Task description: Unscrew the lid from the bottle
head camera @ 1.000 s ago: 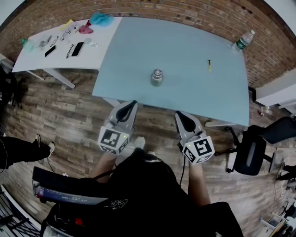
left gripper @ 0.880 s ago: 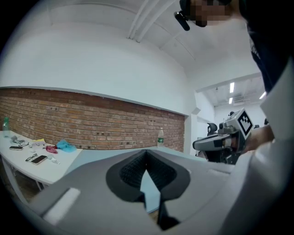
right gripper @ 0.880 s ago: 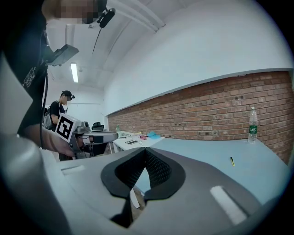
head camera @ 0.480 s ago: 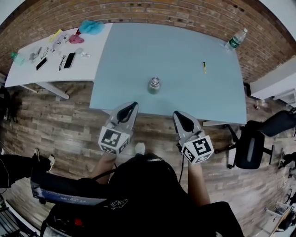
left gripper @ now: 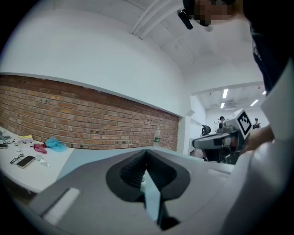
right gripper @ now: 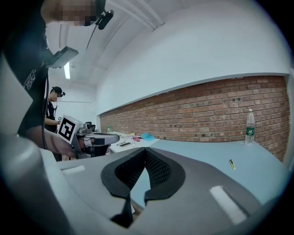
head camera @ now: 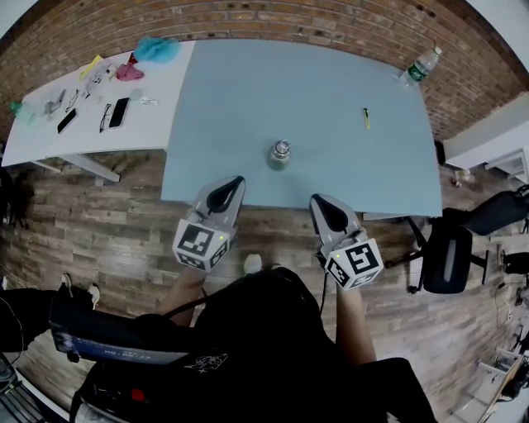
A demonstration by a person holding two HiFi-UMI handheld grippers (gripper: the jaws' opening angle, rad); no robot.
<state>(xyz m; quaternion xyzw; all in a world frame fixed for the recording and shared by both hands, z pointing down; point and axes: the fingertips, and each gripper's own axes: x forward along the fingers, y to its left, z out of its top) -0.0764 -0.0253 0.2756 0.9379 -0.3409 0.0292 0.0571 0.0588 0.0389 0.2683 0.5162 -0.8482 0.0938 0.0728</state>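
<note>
Mid-frame on the table [head camera: 347,107]: small metal bottle [head camera: 279,158], lid [head camera: 282,147] on, contents unseen. Below: left hand-held gripper [head camera: 237,180] and right hand-held gripper [head camera: 315,200], jaws together, empty.

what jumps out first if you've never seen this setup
A small metal bottle stands alone near the front edge of a big pale blue table, with a brick wall behind. Nearer the person, the left gripper and right gripper, both shut and empty, point toward it.

Office workspace: brick wall [head camera: 331,25], blue table [head camera: 331,107], swivel chair [head camera: 450,258]
</note>
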